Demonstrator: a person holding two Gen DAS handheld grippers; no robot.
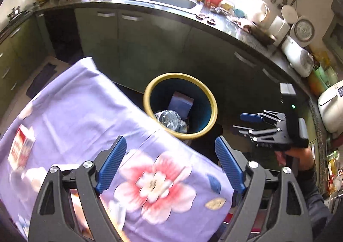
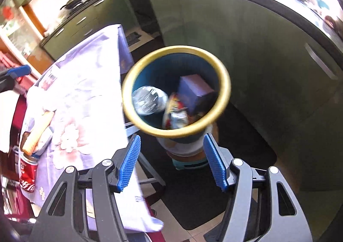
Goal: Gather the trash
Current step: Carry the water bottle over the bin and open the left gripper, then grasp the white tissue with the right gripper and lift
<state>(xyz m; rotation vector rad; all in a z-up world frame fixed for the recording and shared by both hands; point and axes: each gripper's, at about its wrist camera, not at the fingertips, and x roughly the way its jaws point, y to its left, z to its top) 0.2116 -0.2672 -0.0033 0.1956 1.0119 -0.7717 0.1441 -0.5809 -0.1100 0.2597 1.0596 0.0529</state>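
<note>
Yellow-rimmed bin [image 2: 223, 74] beside the floral-clothed table [image 1: 90, 113], motion-blurred. It holds a crushed clear bottle [image 2: 149, 99], a purple box [image 2: 196, 89] and what may be a snack wrapper [image 2: 174, 113], print unreadable; the left wrist view hides the wrapper. Red cola can [image 2: 27, 174], lettering illegible, stands on the table, seen only from the right wrist. Left gripper [image 1: 171, 164] and right gripper [image 2: 171, 162]: jaws apart, empty.

1. The left gripper [image 1: 170, 166] stood wide open, empty, over a floral cloth [image 1: 85, 117].
2. A yellow-rimmed bin [image 1: 211, 100] held a crushed bottle [image 1: 169, 121] and purple box [image 1: 181, 102].
3. The right gripper [image 1: 244, 123] hovered beside it.
</note>
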